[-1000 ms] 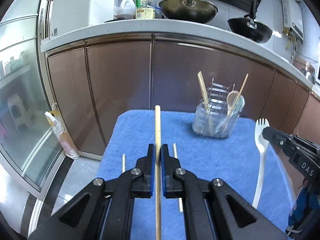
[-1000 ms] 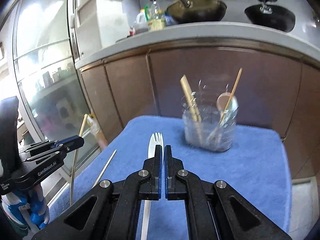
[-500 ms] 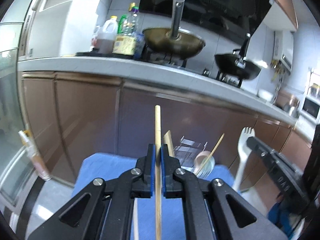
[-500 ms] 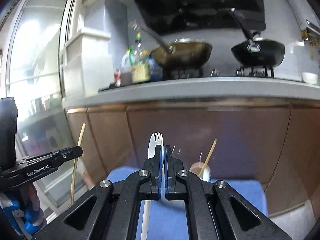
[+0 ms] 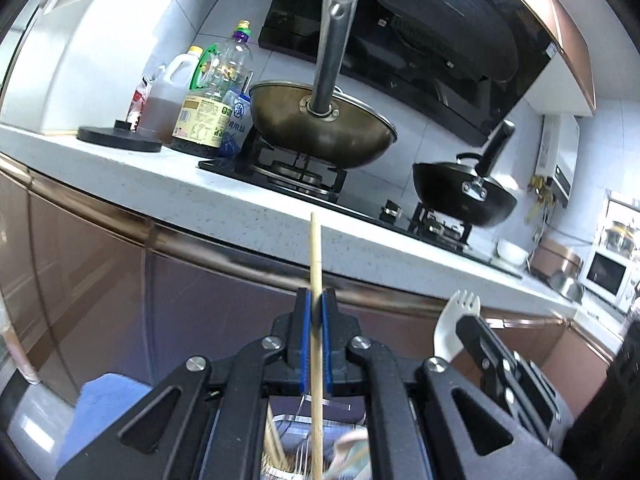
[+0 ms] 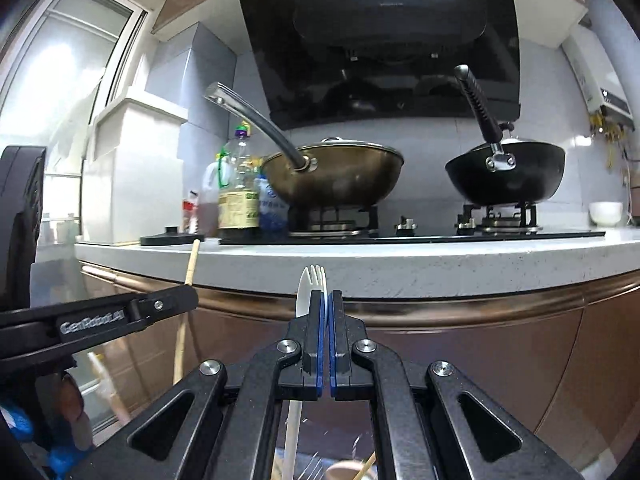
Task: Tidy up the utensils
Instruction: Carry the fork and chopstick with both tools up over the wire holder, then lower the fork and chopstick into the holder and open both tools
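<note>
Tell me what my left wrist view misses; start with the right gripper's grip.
Observer: The right gripper is shut on the white spork, tines up.
Operator: Report its handle.
Observer: It runs down below the pads and out of the picture's bottom edge.
Operator: Check my chopstick from the side.
Observer: The left gripper holds the chopstick nearly upright, top leaning slightly toward the right gripper.

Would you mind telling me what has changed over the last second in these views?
Both grippers rose above the blue cloth, carrying their utensils up over the clear holder. The left gripper stays shut on the chopstick; the right gripper stays shut on the white spork. Nothing was released.
</note>
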Available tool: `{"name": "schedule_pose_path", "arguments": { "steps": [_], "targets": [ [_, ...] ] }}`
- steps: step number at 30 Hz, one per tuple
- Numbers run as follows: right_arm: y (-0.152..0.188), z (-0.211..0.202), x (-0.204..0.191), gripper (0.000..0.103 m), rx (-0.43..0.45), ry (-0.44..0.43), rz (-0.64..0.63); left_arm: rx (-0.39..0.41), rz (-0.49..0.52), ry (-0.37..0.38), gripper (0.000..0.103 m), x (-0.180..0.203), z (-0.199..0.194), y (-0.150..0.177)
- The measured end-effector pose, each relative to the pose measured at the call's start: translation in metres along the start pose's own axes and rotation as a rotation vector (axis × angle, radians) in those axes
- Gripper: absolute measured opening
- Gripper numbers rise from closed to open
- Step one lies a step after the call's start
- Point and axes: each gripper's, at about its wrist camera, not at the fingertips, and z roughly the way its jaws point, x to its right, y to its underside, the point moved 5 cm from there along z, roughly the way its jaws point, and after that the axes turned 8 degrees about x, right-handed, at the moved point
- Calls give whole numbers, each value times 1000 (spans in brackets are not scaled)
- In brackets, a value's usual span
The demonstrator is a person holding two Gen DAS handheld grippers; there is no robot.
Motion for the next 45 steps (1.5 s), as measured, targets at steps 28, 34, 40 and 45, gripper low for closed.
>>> {"name": "schedule_pose_path", "arguments": {
  "steps": [28,34,40,45],
  "targets": [
    [88,14,10,2,2,54,-63,18,37,-88,6,-27,63,92],
    [101,7,17,3,-33,66,-50,2,53,-104,19,-33,53,99],
    [108,-2,18,15,-71,65,-54,-21,82,-117,29,-31,41,108],
    [111,-10,20,16,-91,62,-55,-32,100,-126,31,-29,30,111]
  ]
}}
